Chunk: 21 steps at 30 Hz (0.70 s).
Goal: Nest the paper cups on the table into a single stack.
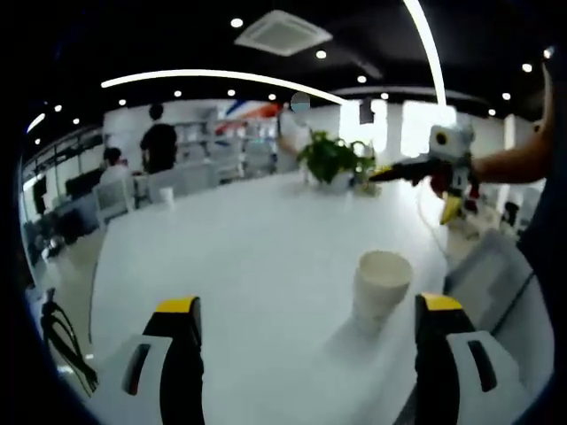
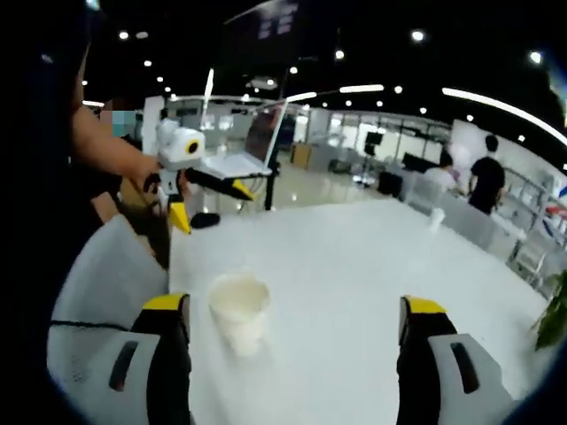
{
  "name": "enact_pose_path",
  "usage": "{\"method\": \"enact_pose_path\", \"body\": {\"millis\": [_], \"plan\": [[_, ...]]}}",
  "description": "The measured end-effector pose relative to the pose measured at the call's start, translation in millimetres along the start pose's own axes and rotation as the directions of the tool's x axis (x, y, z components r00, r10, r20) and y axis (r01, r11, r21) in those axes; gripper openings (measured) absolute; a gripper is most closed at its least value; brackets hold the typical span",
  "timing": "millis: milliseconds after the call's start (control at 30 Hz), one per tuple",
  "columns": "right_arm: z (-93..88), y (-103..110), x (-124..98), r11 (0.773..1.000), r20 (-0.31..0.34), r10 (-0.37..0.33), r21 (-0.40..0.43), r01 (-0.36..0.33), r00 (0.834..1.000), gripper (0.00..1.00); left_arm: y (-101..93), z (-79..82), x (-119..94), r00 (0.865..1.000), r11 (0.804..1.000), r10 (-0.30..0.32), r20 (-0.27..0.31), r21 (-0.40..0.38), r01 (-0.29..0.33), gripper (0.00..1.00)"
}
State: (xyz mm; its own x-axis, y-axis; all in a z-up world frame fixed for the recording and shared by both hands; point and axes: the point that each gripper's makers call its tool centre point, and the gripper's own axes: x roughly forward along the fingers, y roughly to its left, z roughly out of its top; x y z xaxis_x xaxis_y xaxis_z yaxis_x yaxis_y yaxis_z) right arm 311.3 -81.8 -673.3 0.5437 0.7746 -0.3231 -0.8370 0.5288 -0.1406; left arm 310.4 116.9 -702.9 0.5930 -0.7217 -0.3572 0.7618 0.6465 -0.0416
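A white paper cup (image 1: 382, 285) stands upright on the white table (image 1: 257, 257), just inside the right jaw of my left gripper (image 1: 308, 305), which is open and holds nothing. In the right gripper view the same cup (image 2: 239, 310) stands near the left jaw of my right gripper (image 2: 292, 305), also open and holding nothing. Each gripper appears in the other's view, held up above the table's edge by a hand: the right gripper (image 1: 415, 190) and the left gripper (image 2: 211, 203), both with jaws apart. A second small white cup (image 2: 436, 217) stands far across the table (image 2: 354, 266).
A potted green plant (image 1: 332, 159) stands at the far end of the table. An open laptop (image 2: 248, 146) and a small black object (image 2: 205, 220) sit beyond the table's edge. A pale grey chair-like shape (image 1: 496, 274) lies beside the edge. People stand among desks behind.
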Motion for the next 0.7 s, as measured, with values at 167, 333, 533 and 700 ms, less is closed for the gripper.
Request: {"method": "enact_pose_path", "body": {"millis": [167, 333, 533, 700], "plan": [[-11.5, -6.4, -7.3, 0.999, 0.019, -0.025, 0.038, 0.025, 0.999, 1.00, -7.8, -7.4, 0.8, 1.000, 1.000, -0.010, 0.001, 0.019, 0.010, 0.98], [-16.3, -11.4, -13.4, 0.998, 0.037, -0.048, 0.049, 0.046, 0.998, 1.00, -6.2, -5.4, 0.3, 1.000, 1.000, 0.014, 0.020, 0.015, -0.014, 0.98], [-21.3, -8.1, -14.7, 0.997, 0.035, -0.040, 0.064, 0.038, 0.999, 1.00, -9.5, -7.9, 2.0, 1.000, 1.000, 0.012, 0.021, 0.022, -0.013, 0.98], [-45.2, 19.2, -1.9, 0.998, -0.006, 0.029, 0.057, -0.028, 1.000, 1.00, -28.7, -25.5, 14.5, 0.999, 0.999, -0.043, -0.005, 0.023, 0.043, 0.98]]}}
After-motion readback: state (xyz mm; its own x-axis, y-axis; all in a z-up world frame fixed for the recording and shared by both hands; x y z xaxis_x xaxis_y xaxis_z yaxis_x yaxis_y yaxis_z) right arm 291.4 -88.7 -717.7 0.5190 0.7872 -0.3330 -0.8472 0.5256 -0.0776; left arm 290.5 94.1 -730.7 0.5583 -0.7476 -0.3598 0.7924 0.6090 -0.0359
